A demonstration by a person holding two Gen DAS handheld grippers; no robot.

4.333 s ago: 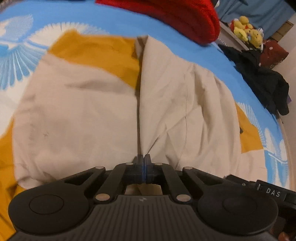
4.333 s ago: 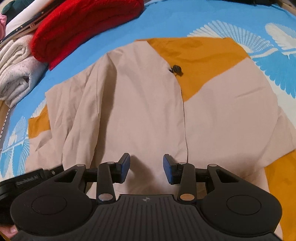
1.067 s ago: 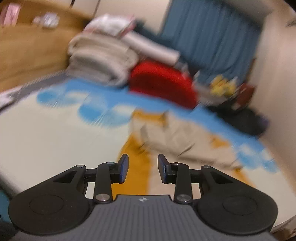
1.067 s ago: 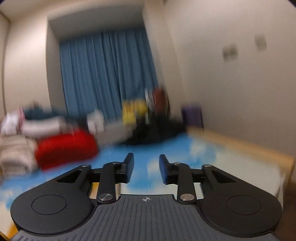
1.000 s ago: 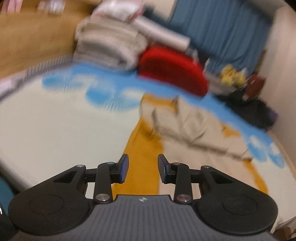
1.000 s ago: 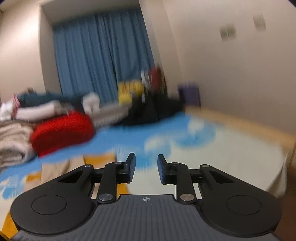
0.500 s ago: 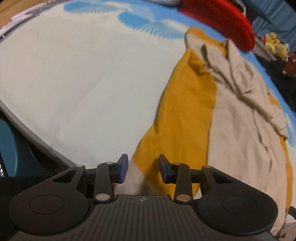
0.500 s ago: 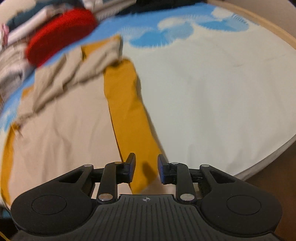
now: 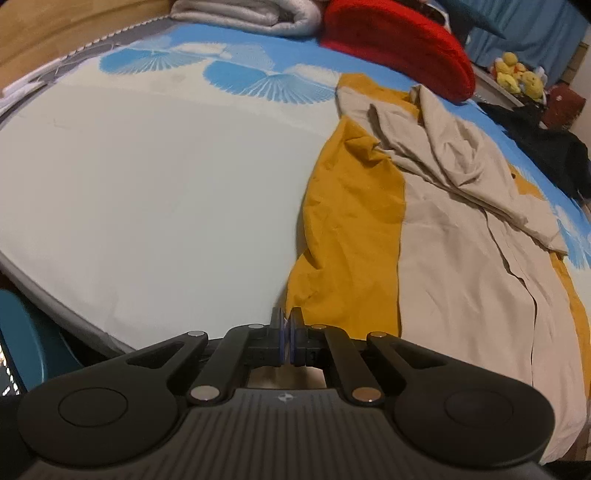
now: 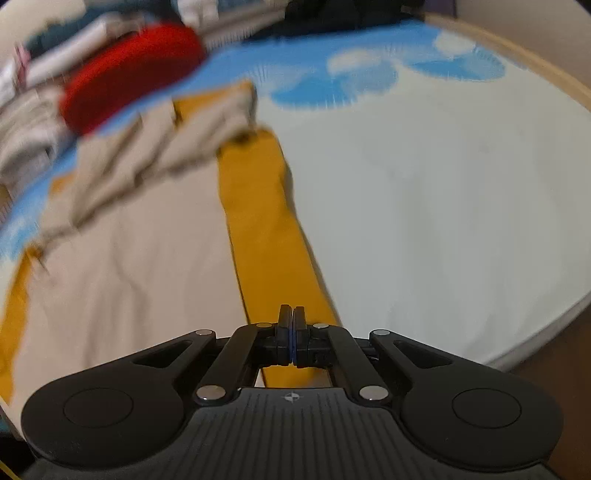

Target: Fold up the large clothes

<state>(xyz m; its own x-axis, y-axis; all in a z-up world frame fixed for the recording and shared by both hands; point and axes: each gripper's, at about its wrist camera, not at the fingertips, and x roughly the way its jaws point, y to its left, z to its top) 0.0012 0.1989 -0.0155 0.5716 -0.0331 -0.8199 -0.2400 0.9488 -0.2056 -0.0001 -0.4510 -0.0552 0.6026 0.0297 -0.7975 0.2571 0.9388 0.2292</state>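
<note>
A large beige garment [image 9: 461, 277] with mustard-yellow side panels [image 9: 351, 221] lies spread on the bed, its far part crumpled. In the left wrist view my left gripper [image 9: 286, 314] sits at the near corner of the yellow panel, its jaws closing to a pinch on the hem. The right wrist view is blurred. It shows the same garment [image 10: 129, 277] with a yellow strip [image 10: 266, 229] running under my right gripper [image 10: 291, 312], whose jaws are closing tight on that strip's near end. The fabric right under both grippers is mostly hidden.
The bed sheet [image 9: 147, 184] is pale with blue fan prints, and its near edge [image 9: 55, 291] drops off at lower left. A red folded blanket [image 9: 399, 40], grey folded towels [image 9: 251, 14], black clothes [image 9: 546, 147] and yellow plush toys [image 9: 517, 75] line the far side.
Both grippers tipped down from facing the room to the garment's near hem. Their jaws stood apart half a second ago and are now together on the fabric.
</note>
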